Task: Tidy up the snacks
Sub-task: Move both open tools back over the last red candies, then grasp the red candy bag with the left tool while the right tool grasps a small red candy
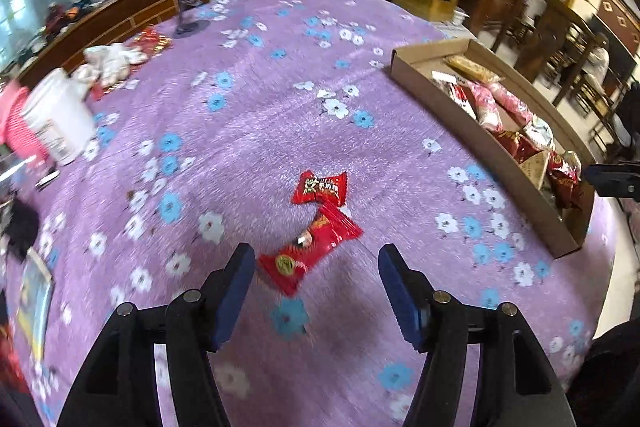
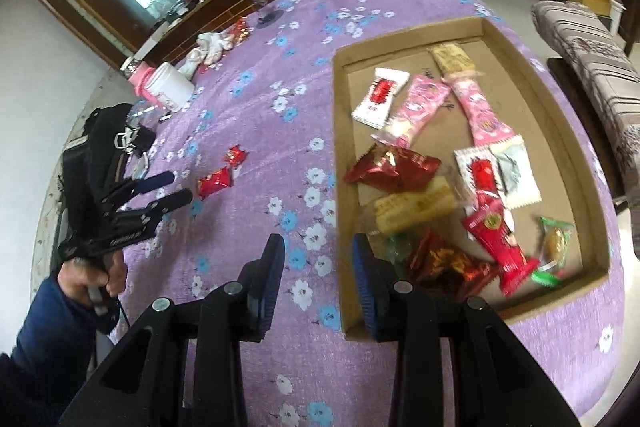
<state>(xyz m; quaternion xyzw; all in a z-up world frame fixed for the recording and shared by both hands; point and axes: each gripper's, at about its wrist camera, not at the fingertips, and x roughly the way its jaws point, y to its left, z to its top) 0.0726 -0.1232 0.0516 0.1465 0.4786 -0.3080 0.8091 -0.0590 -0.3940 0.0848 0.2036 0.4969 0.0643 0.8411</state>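
Note:
Two red snack packets lie on the purple flowered tablecloth: a long one [image 1: 312, 247] [image 2: 216, 183] and a shorter one [image 1: 320, 187] [image 2: 235, 155] just beyond it. My left gripper [image 1: 318, 279] [image 2: 168, 191] hangs open over the cloth, its blue pads on either side of the long packet's near end without touching it. My right gripper [image 2: 318, 267] is open and empty, straddling the near left wall of a shallow cardboard tray [image 2: 528, 95] [image 1: 516, 183]. Several wrapped snacks, red, pink, white and yellow, lie in the tray.
A white jar with a pink lid [image 1: 60, 115] [image 2: 170, 89] and crumpled white wrappers [image 1: 112, 61] sit at the table's far left. A black bag [image 2: 104, 147] lies by the left edge. Wooden chairs [image 1: 560, 39] and a striped sofa [image 2: 592, 67] stand beyond the right edge.

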